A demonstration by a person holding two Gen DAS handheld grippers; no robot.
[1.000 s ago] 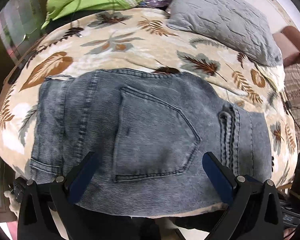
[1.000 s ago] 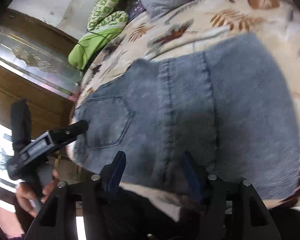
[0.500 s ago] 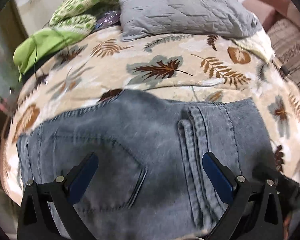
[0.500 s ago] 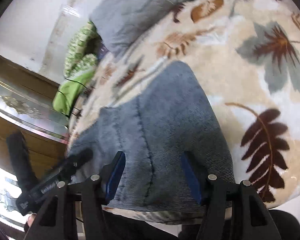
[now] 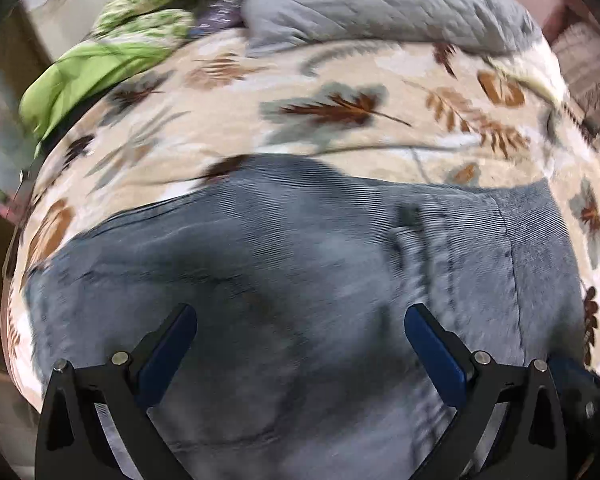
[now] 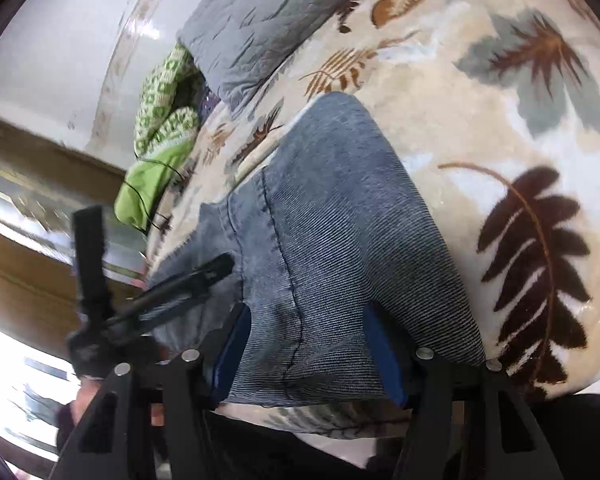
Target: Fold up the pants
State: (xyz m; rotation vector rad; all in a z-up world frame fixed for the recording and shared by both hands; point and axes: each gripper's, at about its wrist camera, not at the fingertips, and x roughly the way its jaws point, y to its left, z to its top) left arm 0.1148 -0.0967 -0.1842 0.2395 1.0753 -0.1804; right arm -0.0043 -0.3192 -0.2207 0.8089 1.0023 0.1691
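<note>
Jeans (image 5: 300, 300) lie flat on the bed (image 5: 380, 140), near its front edge. Both views have swung sideways along the denim over the last second. Left tool (image 5: 300, 344) apart, above the cloth; picture blurred, contact unclear. Right tool (image 6: 306, 356) apart, straddling the jeans' near edge, apparently not clamped. Probably lining up a grasp for the fold.

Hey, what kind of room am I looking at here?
Most likely a bedroom: jeans lie spread on a bed covered by a leaf-print blanket, with a grey quilted pillow and green bedding bunched near the wall.
</note>
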